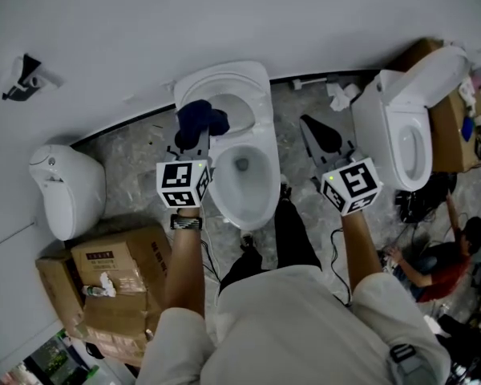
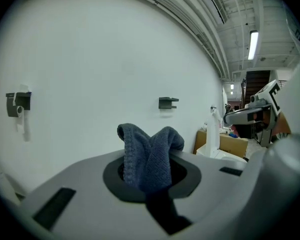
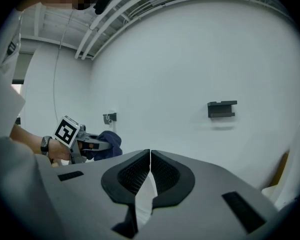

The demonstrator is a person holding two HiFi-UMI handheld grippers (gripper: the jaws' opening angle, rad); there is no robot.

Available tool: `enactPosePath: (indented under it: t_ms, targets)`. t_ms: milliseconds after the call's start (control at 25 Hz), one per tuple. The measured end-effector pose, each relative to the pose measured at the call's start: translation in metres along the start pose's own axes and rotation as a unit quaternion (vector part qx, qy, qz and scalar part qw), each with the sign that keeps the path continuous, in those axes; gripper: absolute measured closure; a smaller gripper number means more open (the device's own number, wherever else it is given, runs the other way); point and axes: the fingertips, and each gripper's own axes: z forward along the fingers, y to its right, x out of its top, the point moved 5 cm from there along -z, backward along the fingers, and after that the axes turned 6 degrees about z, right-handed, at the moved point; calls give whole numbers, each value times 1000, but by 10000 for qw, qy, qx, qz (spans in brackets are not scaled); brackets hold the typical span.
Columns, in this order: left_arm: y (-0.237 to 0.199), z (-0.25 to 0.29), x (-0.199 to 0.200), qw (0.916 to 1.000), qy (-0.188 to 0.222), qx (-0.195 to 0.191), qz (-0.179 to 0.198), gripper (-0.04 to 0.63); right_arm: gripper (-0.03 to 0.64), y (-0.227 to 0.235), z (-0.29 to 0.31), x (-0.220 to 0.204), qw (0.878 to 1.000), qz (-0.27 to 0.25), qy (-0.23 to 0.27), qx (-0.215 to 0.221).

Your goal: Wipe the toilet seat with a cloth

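Left tongs (image 1: 189,143) clamp a dark blue cloth (image 1: 201,119), held over the rear left of the white toilet (image 1: 262,192). Right tongs (image 1: 313,128), pressed together and empty, hover just right of it.

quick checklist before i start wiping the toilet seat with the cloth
1. Cloth gripped: ok, the left gripper is shut on the blue cloth.
2. Right gripper empty: ok, jaws together, nothing between them.
3. Seat exposed: ok, the lid is raised behind it.
4. Cloth touching the seat: not ok, the left gripper view shows only wall behind it.
5. Right gripper clear of the seat: ok, it is off to the side, over the floor.
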Motion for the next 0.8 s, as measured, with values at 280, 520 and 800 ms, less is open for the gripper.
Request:
enactPosePath:
  t_ms: [280,520,800]
  targets:
    - [-9,56,-29,9993,-359,0,-57,551,588,22,17,-17,9997,120,-209,7]
    - [-18,91,-53,9978,-645,63,-135,551,588,36,22,-27,9991,192,-369,14]
    - [-25,124,-81,9954,-922,121,-220,551,588,46,30,-41,9982,315,-496,80]
